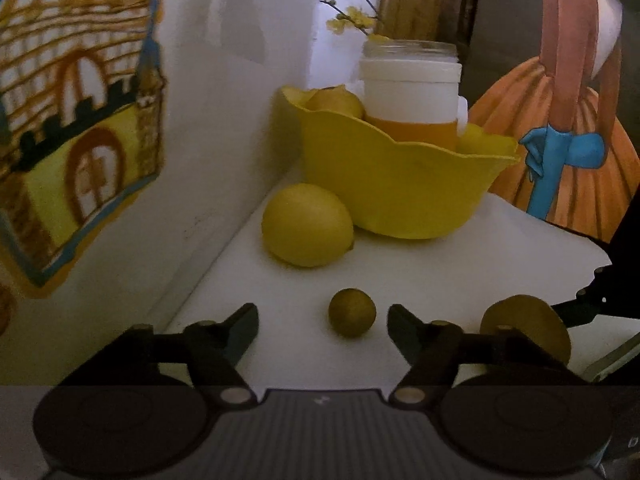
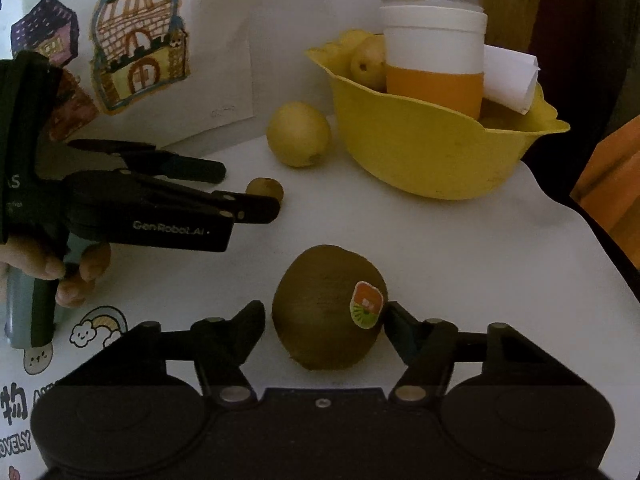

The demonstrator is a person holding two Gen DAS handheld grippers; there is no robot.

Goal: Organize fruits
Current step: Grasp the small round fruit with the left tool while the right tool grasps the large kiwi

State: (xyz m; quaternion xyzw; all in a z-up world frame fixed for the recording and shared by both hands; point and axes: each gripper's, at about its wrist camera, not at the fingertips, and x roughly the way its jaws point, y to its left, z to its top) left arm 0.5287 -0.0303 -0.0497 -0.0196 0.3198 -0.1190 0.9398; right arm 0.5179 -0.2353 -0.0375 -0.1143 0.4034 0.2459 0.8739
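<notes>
Claw states are given first. Right claw (image 2: 324, 322): part open, jaws either side of the kiwi (image 2: 328, 306), which rests on the white surface (image 2: 460, 248); one jaw looks to be at the skin by the sticker, the other stands just clear, so no firm grip is shown. Left claw (image 1: 322, 318): part open, nothing held, with the small round fruit (image 1: 352, 313) lying between its jaws and touched by neither.

Risks are listed from largest item to smallest:

- Yellow bowl (image 2: 436, 152): already crowded by a tall cup (image 2: 434, 60), a paper roll and fruit. An added fruit could be deflected by the cup or tip it.
- Lemon (image 2: 299, 134): rests just beside the bowl. It could be set rolling if nudged by a passing claw.
- Kiwi: rounded and smooth-sided. Uneven closing could squeeze it out forward, or bruise it if over-pressed.
- Small round fruit: a light contact from one jaw before the other could send it rolling across the surface.
</notes>
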